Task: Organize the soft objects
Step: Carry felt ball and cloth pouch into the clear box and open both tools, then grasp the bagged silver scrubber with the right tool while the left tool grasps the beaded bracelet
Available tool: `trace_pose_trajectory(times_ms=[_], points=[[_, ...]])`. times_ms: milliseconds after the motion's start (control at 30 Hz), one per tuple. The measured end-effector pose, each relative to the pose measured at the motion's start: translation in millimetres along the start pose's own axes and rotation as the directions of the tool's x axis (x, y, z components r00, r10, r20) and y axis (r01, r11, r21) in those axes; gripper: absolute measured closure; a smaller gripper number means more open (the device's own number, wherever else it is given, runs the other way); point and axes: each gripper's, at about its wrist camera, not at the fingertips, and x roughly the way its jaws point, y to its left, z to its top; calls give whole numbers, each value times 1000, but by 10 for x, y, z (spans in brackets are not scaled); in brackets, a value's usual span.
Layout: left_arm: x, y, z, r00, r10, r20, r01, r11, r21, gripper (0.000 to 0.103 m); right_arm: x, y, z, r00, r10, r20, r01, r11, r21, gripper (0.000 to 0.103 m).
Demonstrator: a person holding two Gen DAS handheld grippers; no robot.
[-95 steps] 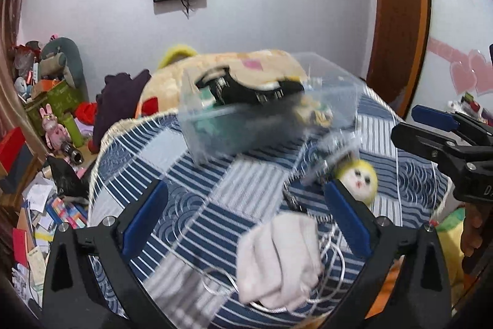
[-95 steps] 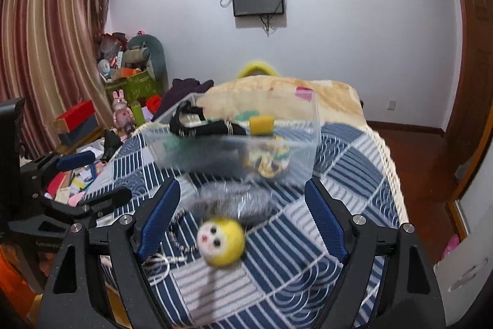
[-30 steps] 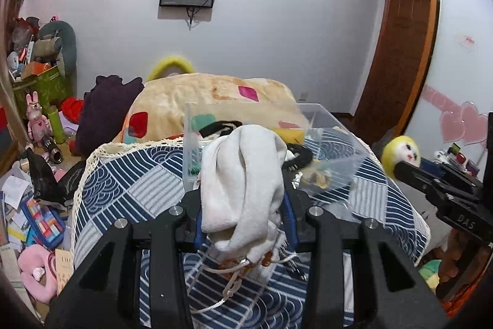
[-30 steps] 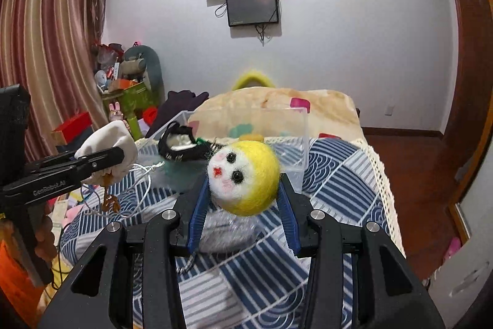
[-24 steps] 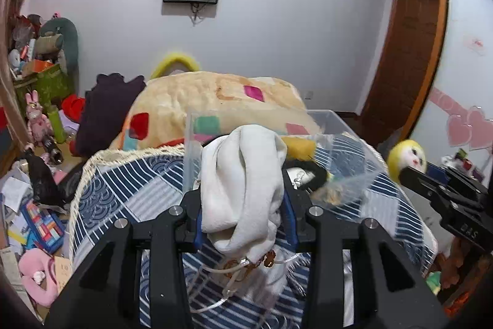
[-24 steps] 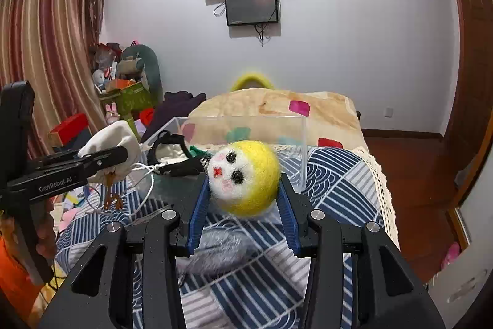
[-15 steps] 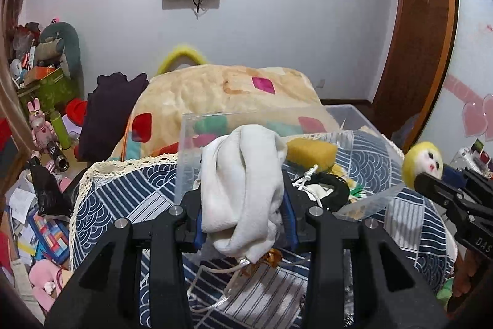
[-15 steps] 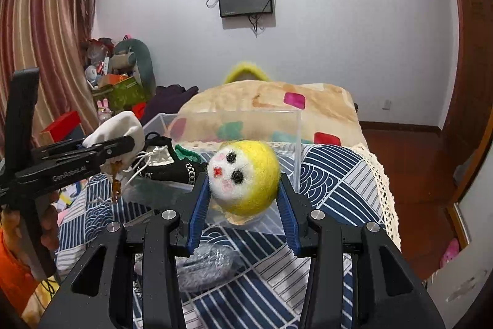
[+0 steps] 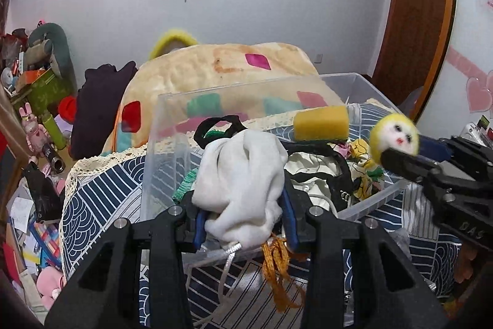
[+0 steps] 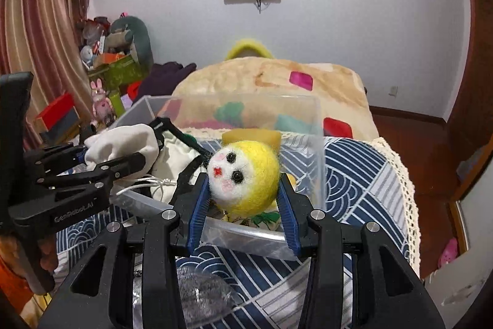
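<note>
"GenRobot.AI" left hand-held gripper [image 10: 92,162] lettering

My left hand-held gripper [image 9: 243,216] clamps a bunched white drawstring pouch [image 9: 243,187], its white cord and orange tassel dangling, over the near wall of the clear plastic bin [image 9: 366,207]. My right hand-held gripper [image 10: 243,208] pinches a yellow felt ball with a white face [image 10: 243,174], face toward me, above the bin's near edge.
</note>
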Motion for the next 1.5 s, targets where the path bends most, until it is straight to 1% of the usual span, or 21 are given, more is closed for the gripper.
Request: trace_pose_trajectory(times_ms=[200, 300, 367, 433, 533, 700, 767, 800, 933, 1000, 1067, 1167, 1300, 1433, 1500], points=[[-87, -80, -42, 999, 29, 14, -30, 998, 50, 62, 34, 31, -3, 1000, -1, -12, 1, 1000, -12, 63], [-153, -68, -54, 1000, 22, 17, -23, 999, 44, 59, 20, 64, 2, 1000, -21, -10, 21, 999, -26, 62], [-204, -66, -70, 1000, 22, 20, -22, 999, 43, 55, 2, 57, 13, 1000, -7, -17, 7, 1000, -26, 60], [-280, -73, -92, 999, 25, 27, -26, 998, 49, 52, -50, 55, 9, 999, 24, -21, -24, 1000, -16, 54], [-401, -72, -116, 999, 22, 44, -24, 999, 49, 48, -175, 72, -19, 1000, 27, 14, -27, 999, -22, 47], [-626, -61, -138, 997, 12, 80, -15, 999, 42, 40, -361, 86, -42, 998, 41, 50, -40, 999, -26, 47], [-707, -68, -152, 996, 0, 93, -4, 999, 41, 33, -408, 101, -42, 997, 43, 62, -41, 999, -32, 47], [-748, -68, -163, 995, -9, 99, 5, 999, 40, 31, -450, 113, -53, 997, 45, 69, -42, 998, -36, 47], [-850, -85, -229, 994, -12, 107, 6, 998, 60, 28, -552, 171, -113, 993, 74, 87, -71, 997, -43, 47], [-881, -84, -293, 994, -12, 108, 5, 998, 65, 25, -562, 194, -155, 992, 86, 88, -83, 996, -46, 44], [-895, -83, -368, 995, -19, 102, 13, 998, 64, 23, -554, 223, -207, 991, 103, 82, -99, 994, -49, 41], [-861, -88, -515, 997, -42, 64, 38, 997, 73, 23, -509, 285, -293, 991, 117, 60, -113, 991, -65, 41], [-790, -129, -730, 998, -53, 19, 51, 995, 85, 23, -371, 350, -391, 993, 118, 20, -117, 991, -69, 41], [-714, -181, -928, 997, -73, -25, 75, 992, 102, 23, -128, 380, -496, 989, 143, -48, -146, 988, -57, 41], [-671, -222, -996, 996, -81, -41, 85, 990, 109, 23, -42, 407, -555, 988, 134, -78, -139, 989, -58, 41]])
